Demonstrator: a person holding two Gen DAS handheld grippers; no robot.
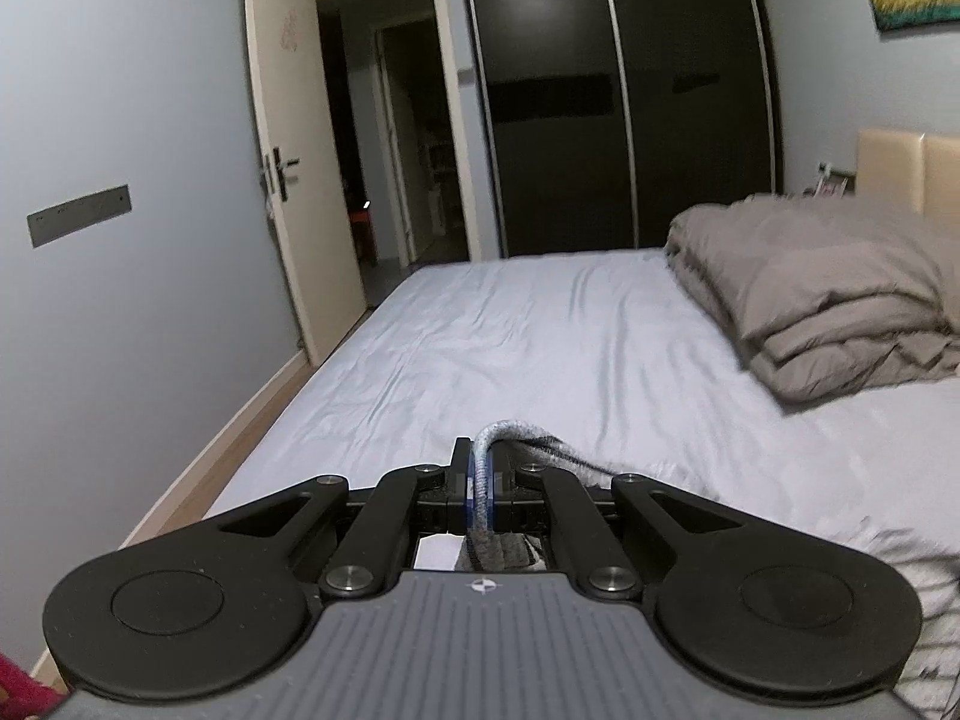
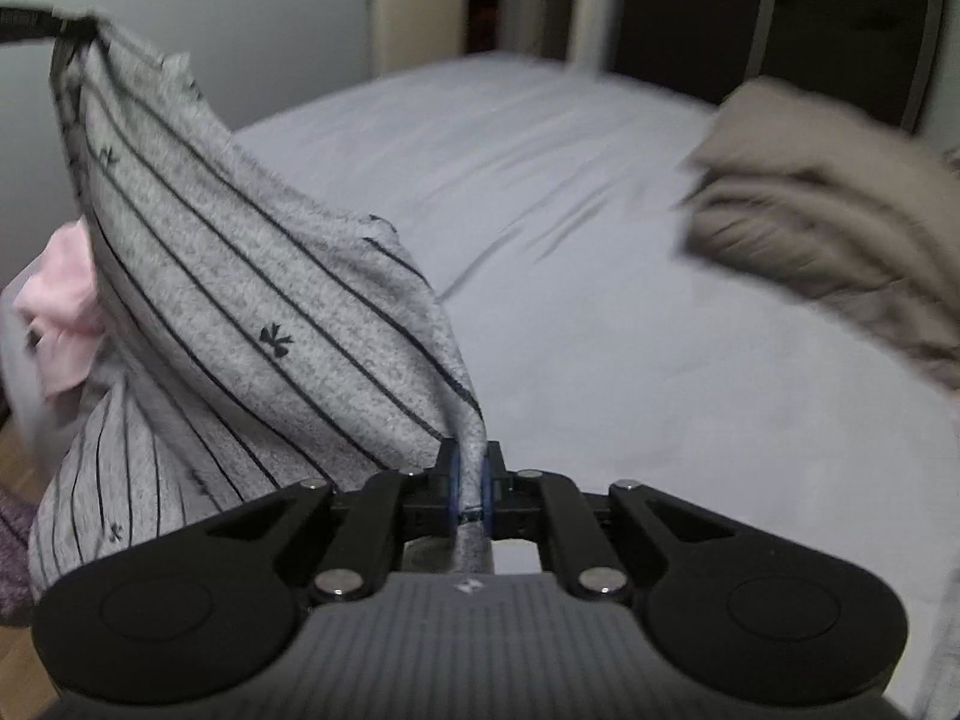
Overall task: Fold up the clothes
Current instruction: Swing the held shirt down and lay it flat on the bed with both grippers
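Observation:
A grey garment with thin dark stripes and small bow marks hangs in the air over the near edge of the bed. My right gripper is shut on one bunched edge of it. The cloth stretches up to the top left of the right wrist view, where the tip of my left gripper holds the other end. In the left wrist view my left gripper is shut on a thick grey fold of the garment, which trails off to the lower right.
A folded taupe duvet lies on the bed's right side, against a beige headboard. Pink clothing sits at the bed's left corner. An open door, a dark wardrobe and a wood floor strip lie beyond.

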